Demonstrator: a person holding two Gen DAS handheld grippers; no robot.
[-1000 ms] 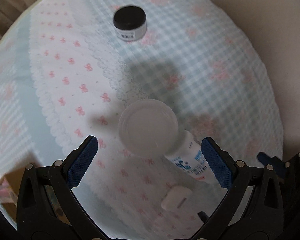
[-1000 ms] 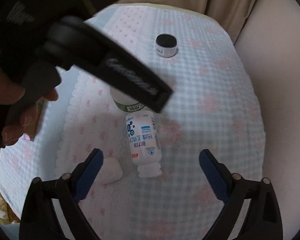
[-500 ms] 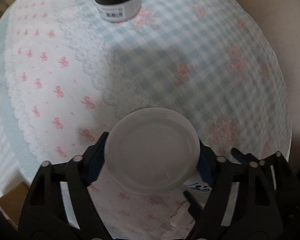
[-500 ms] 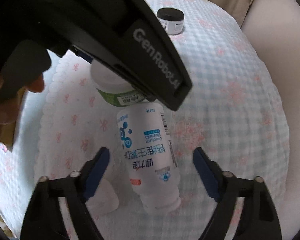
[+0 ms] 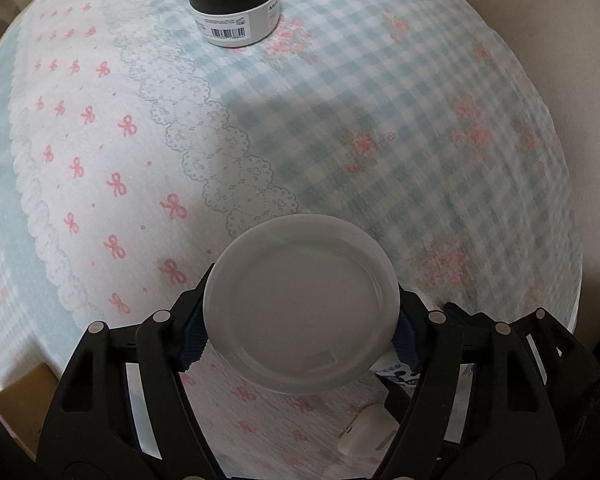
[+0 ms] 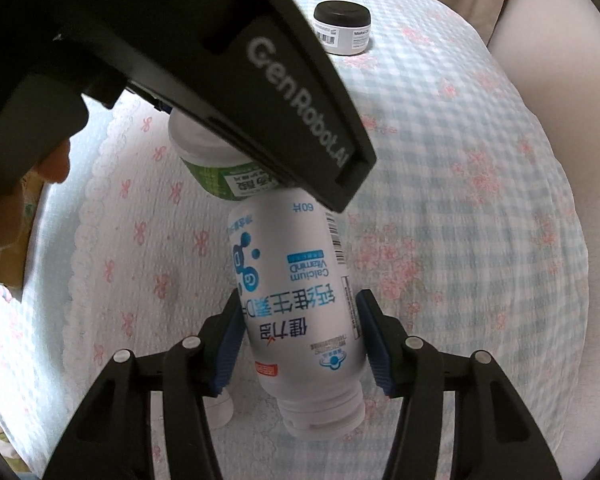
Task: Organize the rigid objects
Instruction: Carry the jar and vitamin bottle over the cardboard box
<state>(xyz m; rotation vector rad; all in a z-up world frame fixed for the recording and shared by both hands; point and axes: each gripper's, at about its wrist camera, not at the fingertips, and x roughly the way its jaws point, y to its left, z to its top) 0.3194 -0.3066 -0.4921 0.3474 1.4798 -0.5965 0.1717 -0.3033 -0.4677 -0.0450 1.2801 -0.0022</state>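
A green-labelled bottle with a white lid [image 5: 300,308] stands upright on the cloth. My left gripper [image 5: 300,332] points straight down over it, and its closing blue pads touch the lid's rim on both sides. In the right wrist view that bottle [image 6: 216,172] shows under the left gripper's black body [image 6: 260,80]. A white calcium bottle [image 6: 300,300] lies on its side, cap toward the camera. My right gripper [image 6: 300,344] is closing on its body, with both pads against its sides. Only a sliver of the calcium bottle [image 5: 396,376] shows in the left wrist view.
A black-lidded white jar [image 5: 236,4] stands at the far side of the round table, also the jar [image 6: 342,28] in the right wrist view. A small white case [image 5: 368,432] lies near the bottles. A cardboard box [image 5: 20,392] sits off the table's left edge. A hand [image 6: 4,208] holds the left gripper.
Both grippers came down and their jaws narrowed. The left one now grips the green-labelled bottle's lid. The right one went from wide apart to pads against the calcium bottle.
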